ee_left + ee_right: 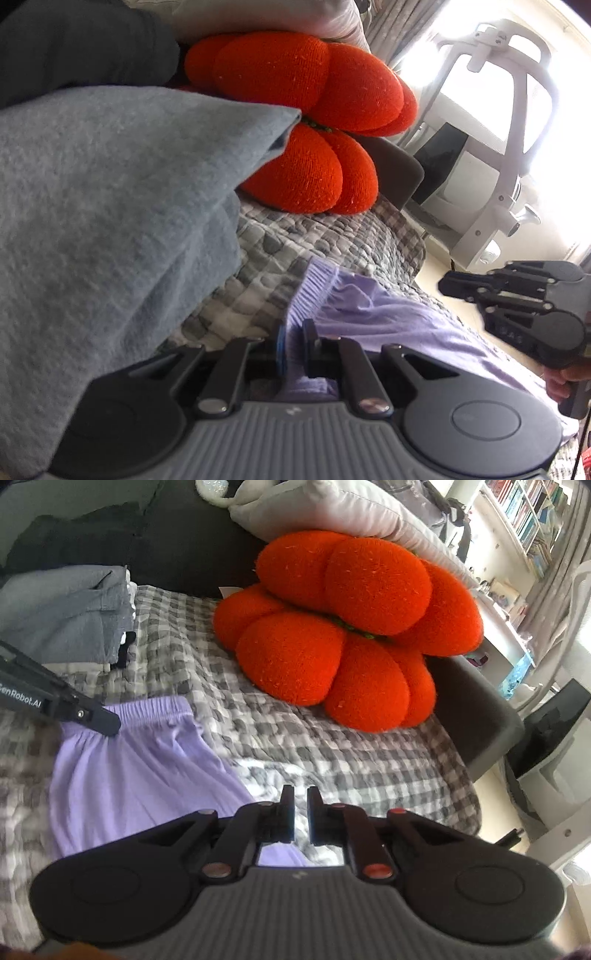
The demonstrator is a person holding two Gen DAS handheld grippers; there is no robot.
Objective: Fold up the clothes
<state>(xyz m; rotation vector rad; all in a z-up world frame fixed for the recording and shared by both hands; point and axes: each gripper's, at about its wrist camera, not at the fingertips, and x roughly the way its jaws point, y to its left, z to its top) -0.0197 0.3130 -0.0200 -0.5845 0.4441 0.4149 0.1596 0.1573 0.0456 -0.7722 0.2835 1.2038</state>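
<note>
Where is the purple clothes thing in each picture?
Left wrist view: the purple garment lies low and right of middle, its edge between the left gripper jaws.
Right wrist view: the purple garment lies lower left on the checked blanket; the left gripper's tip sits at its waistband.
Shared landmark: the orange flower cushion, beyond the garment in both.

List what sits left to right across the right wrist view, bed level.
Folded grey clothes → lilac garment → red-orange flower cushion → dark sofa arm → bookshelf.
</note>
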